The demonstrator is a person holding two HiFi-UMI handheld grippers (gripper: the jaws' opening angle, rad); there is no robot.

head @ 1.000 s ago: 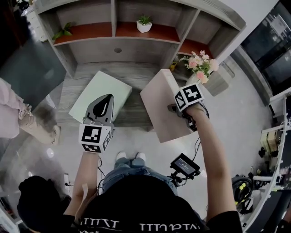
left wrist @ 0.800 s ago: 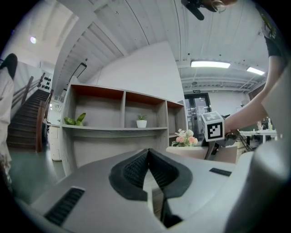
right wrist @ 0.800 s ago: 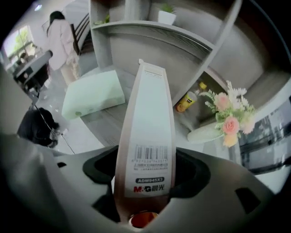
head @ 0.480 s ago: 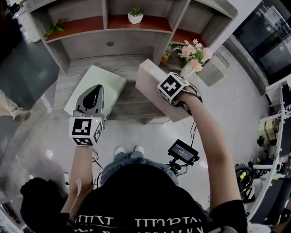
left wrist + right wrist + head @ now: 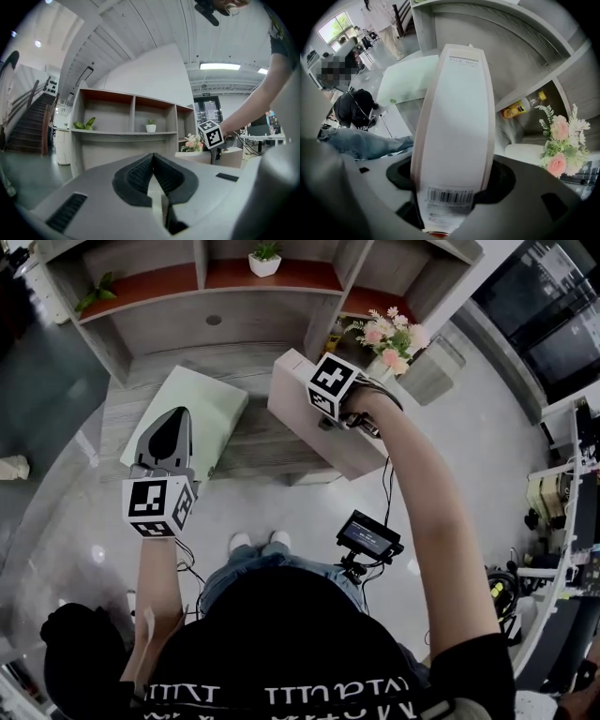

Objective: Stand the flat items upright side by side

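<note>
The shelf [image 5: 281,320] holds a white pot [image 5: 264,261] with a small plant in its upper middle bay and green leaves [image 5: 94,292] in the bay to the left. Flowers [image 5: 384,334] stand at its right end. Only the right gripper view shows a yellow bottle [image 5: 519,109] tucked into a low right bay, and a barcode label [image 5: 447,199] and small print on the pink box's narrow face. The right gripper [image 5: 450,183] is clamped across that narrow face, its jaws spread wide. From the head view the pink box [image 5: 298,416] hangs tilted off the ledge, just left of the flowers. It is pale pink, broad and thin. The green box [image 5: 202,404], pale mint, lies flat on the ledge to its left, apart from it. The left gripper [image 5: 153,161] hovers over the green box with jaws together. Its own view alone shows a staircase [image 5: 28,122].
</note>
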